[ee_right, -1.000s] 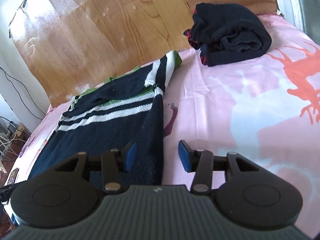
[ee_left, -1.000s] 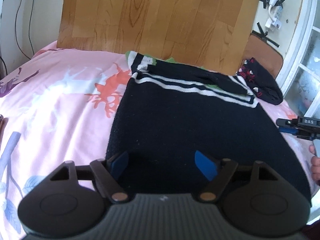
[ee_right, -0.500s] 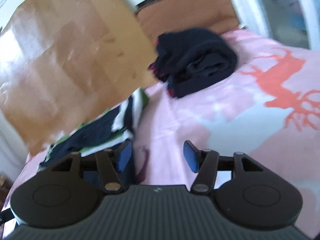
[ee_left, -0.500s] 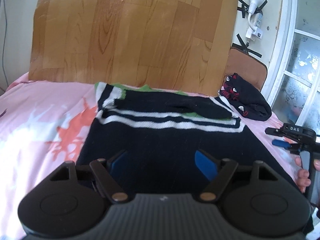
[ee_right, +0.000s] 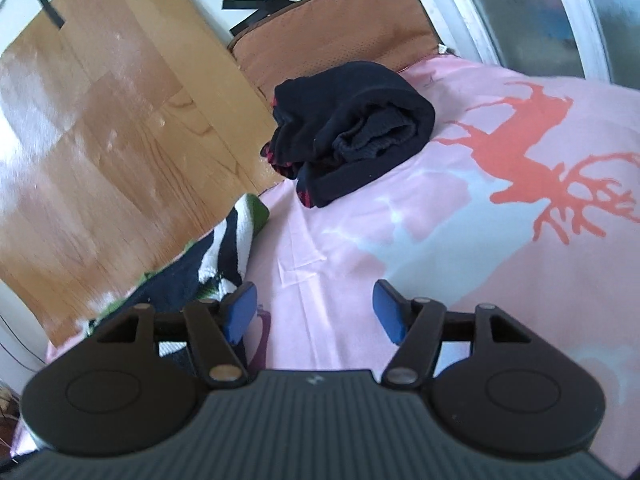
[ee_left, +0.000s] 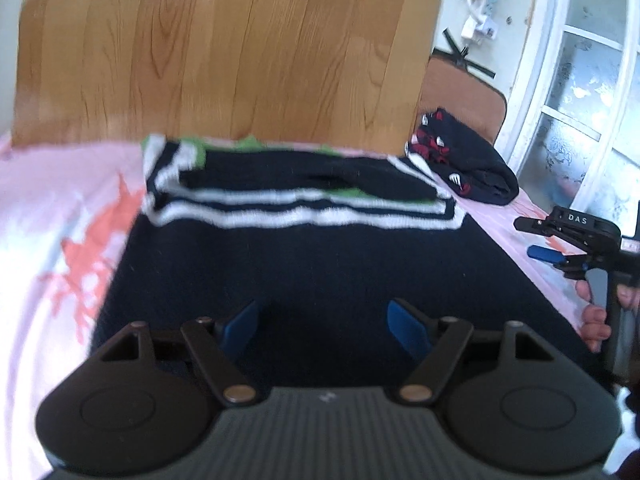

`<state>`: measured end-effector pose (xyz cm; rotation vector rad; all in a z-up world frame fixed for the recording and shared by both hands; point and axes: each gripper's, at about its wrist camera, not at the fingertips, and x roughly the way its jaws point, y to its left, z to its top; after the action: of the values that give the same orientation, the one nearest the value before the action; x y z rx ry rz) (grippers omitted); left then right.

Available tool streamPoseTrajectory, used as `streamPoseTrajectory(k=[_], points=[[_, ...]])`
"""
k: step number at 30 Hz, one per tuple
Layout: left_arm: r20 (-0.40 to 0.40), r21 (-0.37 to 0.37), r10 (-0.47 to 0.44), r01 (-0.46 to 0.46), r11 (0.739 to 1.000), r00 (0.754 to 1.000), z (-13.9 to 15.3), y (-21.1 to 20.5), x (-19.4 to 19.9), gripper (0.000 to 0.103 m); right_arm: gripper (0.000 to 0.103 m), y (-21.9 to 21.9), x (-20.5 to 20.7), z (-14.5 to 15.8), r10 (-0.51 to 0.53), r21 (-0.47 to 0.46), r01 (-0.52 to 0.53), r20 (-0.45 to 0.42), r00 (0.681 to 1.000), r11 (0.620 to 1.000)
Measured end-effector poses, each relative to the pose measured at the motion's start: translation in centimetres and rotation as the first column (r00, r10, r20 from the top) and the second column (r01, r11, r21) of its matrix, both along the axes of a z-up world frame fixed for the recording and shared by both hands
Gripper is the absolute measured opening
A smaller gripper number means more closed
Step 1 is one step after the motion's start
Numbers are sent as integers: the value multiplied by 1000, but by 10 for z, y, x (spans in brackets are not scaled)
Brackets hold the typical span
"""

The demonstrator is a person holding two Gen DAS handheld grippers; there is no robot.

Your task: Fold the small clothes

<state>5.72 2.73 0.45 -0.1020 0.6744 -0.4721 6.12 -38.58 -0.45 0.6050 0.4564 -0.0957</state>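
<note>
— So, where is the sweater (ee_left: pixel 312 264) on your screen?

— Spread flat on the bed (ee_left: pixel 60 208), right ahead of my left hand-held gripper (ee_left: pixel 324 326). It is dark navy, with white stripes (ee_left: pixel 304 216) across its far end and some green showing at the far edge. A folded-over part lies across that end.

— And the left hand-held gripper itself?

— Released. Its blue pads (ee_left: pixel 404 328) stand wide apart over the near part of the sweater, with nothing between them. I cannot tell whether they touch the cloth.

— What about the right one?

— My right hand-held gripper (ee_right: pixel 314 312) is also released, jaws spread, holding nothing. Under it I see the pink sheet (ee_right: pixel 460 240) with an orange deer print (ee_right: pixel 520 148). Its left pad sits just beside the sweater's striped edge (ee_right: pixel 232 248). From the left camera I see that same gripper (ee_left: pixel 560 240) off the sweater's right side, with a hand (ee_left: pixel 596 320) on its handle.

— Anything else on the bed?

— A second dark garment (ee_right: pixel 356 132), bundled up with red trim, lies near the headboard end, apart from the sweater. A wood panel (ee_left: pixel 224 48) stands behind the sweater, and a brown cushion (ee_right: pixel 332 36) behind the bundle.
</note>
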Motion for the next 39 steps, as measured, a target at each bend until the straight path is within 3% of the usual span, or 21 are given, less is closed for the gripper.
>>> streamPoseTrajectory(k=[3,8,11,14,17,20,23,26,29,31,33,34,35,36,37,39], points=[[-24,-49,5,-6,999,1000,-2,6,4,71,67,-1,-4,1,-8,16,8,16,1000,1000],[20,-61,39,-37,997,999,1,10,-4,70,71,-6,-4,0,-28,48,27,23,999,998],[33,-82,64,-61,995,997,4,14,-5,71,72,1,5,8,-28,0,28,-15,999,1000],[-28,-129,69,-72,989,997,15,24,1,72,70,10,28,36,101,-14,-101,24,995,995],[-26,-146,70,-73,987,997,51,37,25,72,70,34,72,81,277,-161,-268,42,960,950],[63,-30,112,-110,993,992,94,34,78,76,70,63,132,107,427,-272,-411,-2,904,870],[103,113,121,-132,985,987,105,9,162,77,70,90,211,105,503,-297,-512,-111,857,806],[-21,201,134,-127,971,991,83,-20,255,77,70,108,286,77,508,-255,-565,-257,822,785],[-126,243,169,-135,961,978,52,-44,322,76,70,116,325,46,513,-198,-591,-335,791,782],[-162,260,183,-137,956,970,32,-53,347,69,70,119,337,30,540,-160,-618,-356,763,769],[-217,274,166,-103,956,962,14,-60,361,40,70,127,345,20,560,-158,-648,-378,737,745],[-209,274,157,-96,957,965,9,-61,359,38,68,132,348,14,570,-155,-667,-400,717,729],[-192,269,140,-85,959,971,9,-64,356,25,66,135,347,13,576,-177,-674,-394,717,718],[-178,278,126,-73,958,976,10,-66,352,16,32,137,345,14,594,-188,-694,-394,701,694],[-162,298,128,-76,952,978,12,-67,348,14,20,138,341,16,603,-187,-702,-393,694,687],[-140,286,121,-77,955,983,22,-61,339,13,16,138,330,24,603,-196,-694,-370,707,693]])
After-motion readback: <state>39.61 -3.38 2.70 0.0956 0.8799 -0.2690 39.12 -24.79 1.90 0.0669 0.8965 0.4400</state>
